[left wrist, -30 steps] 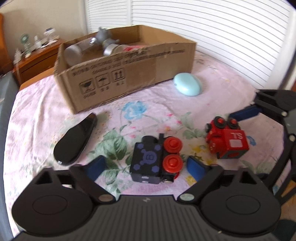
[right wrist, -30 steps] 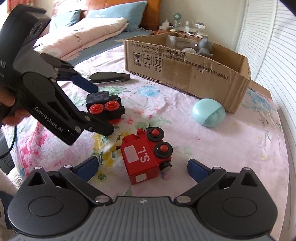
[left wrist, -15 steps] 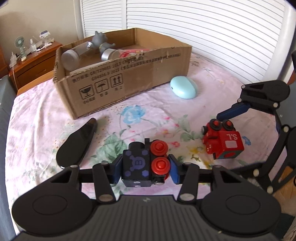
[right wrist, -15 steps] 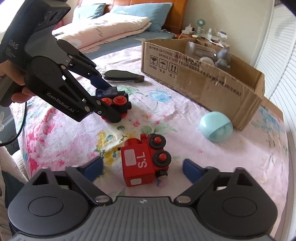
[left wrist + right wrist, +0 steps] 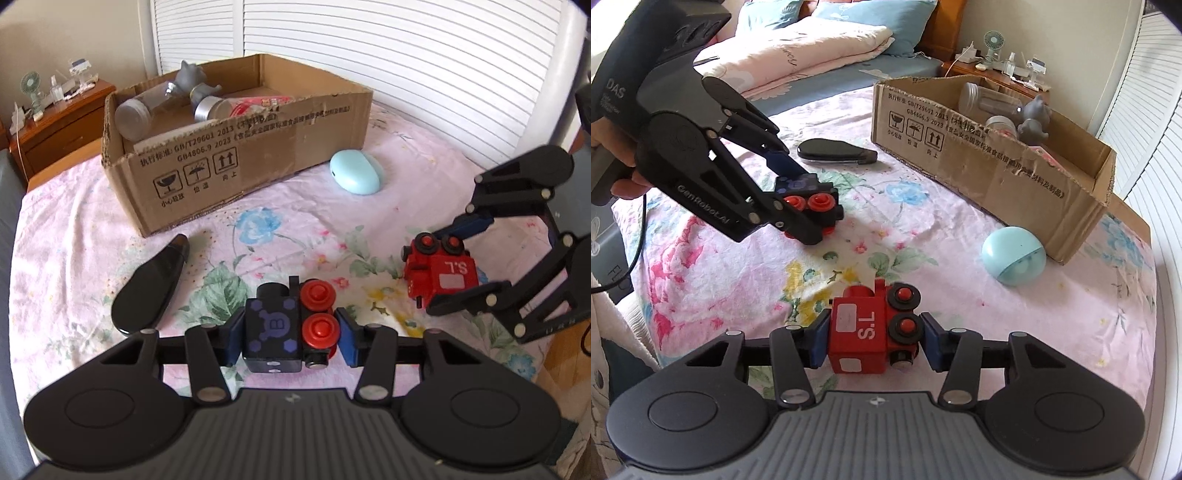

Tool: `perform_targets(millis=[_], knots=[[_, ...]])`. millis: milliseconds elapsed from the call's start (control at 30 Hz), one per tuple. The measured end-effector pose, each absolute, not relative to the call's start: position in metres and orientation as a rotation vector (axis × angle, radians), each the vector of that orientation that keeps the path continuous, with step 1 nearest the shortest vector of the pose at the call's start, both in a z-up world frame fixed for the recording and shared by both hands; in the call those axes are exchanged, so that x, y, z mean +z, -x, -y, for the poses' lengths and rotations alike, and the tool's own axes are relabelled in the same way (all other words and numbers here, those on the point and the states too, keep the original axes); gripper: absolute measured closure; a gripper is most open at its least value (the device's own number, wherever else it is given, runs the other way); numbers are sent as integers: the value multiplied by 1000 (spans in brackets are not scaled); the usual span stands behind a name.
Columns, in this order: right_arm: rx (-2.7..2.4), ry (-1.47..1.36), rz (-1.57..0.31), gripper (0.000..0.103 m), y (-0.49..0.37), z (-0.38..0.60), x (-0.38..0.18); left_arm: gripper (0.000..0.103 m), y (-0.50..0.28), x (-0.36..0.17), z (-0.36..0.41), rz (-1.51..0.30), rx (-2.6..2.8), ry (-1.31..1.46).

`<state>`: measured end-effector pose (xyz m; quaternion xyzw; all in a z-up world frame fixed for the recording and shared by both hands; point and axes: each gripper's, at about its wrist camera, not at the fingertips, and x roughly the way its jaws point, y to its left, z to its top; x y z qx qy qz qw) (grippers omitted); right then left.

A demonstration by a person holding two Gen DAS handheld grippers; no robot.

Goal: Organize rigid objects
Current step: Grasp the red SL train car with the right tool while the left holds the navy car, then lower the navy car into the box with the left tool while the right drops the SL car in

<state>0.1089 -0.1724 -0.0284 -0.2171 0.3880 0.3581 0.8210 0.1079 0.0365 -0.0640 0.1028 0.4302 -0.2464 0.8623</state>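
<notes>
- Two toy trains are held, one in each gripper.
- The left gripper (image 5: 290, 334) has its blue pads (image 5: 347, 341) pressed tight on both sides of the black toy train (image 5: 284, 328). The train is low over the flowery bedsheet (image 5: 314, 229). I cannot tell if it is lifted.
- The right gripper (image 5: 873, 338) squeezes the red toy train (image 5: 873, 328) the same way, close to the sheet.
- The cardboard box (image 5: 236, 162) sits past them, well apart, with jars and a grey toy inside.
- A light blue egg-shaped case (image 5: 354, 172) lies just beside the box. A black flat case (image 5: 149, 291) lies near the black train.
- One pad on each train presses on round wheels. Wheels can turn, so a train may twist and slip out.
- The two grippers are near each other. They could bump if both go to the box together.
- The box wall is high. A train carried too low would hit it and drop.
</notes>
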Motion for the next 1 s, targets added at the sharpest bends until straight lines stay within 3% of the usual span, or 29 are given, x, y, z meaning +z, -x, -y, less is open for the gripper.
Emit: perform_targets(millis=[433,667,867,900,1000], knots=[[703,475,-763,49,-124,176,16,54,-126,-7,-48,-836,-525,-218],[667,420,-695,49,-152,176,48,54,-199,23,-44,-765,-474,-234],[636,379,-689,49,-176,176,60,54,-267,13,-39,-766,-396,-236],[630,379,-690,49,-179,175,60,53,-276,8,-39,-763,-379,-235],[620,377,-697,49,-185,176,59,26,-293,-5,-44,-795,-338,-196]])
